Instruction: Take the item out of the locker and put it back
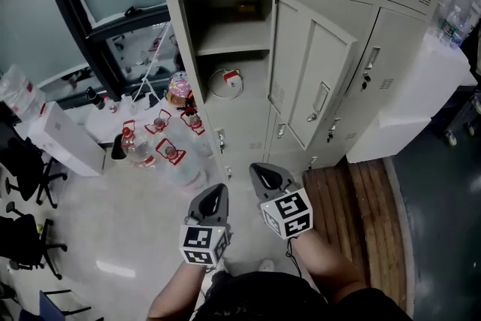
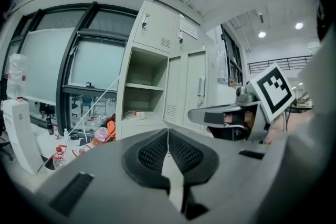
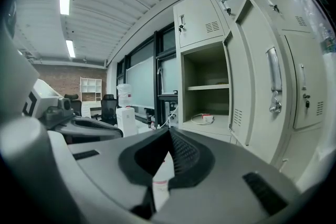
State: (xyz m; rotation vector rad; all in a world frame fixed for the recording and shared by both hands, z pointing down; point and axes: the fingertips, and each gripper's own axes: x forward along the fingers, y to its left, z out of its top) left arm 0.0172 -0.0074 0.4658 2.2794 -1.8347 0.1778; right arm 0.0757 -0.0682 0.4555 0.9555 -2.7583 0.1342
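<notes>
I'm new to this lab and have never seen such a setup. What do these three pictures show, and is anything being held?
There is no robot here: a person holds a two-jaw gripper in each hand. The head view looks down from a camera on the person's head at the left gripper and right gripper, which are in front of an open locker. The other two pictures come from cameras riding on each gripper, looking along its jaws. Both pairs of jaws are closed with nothing between them. A white coiled cable lies in the locker. Bottles sit on the floor to its left.
</notes>
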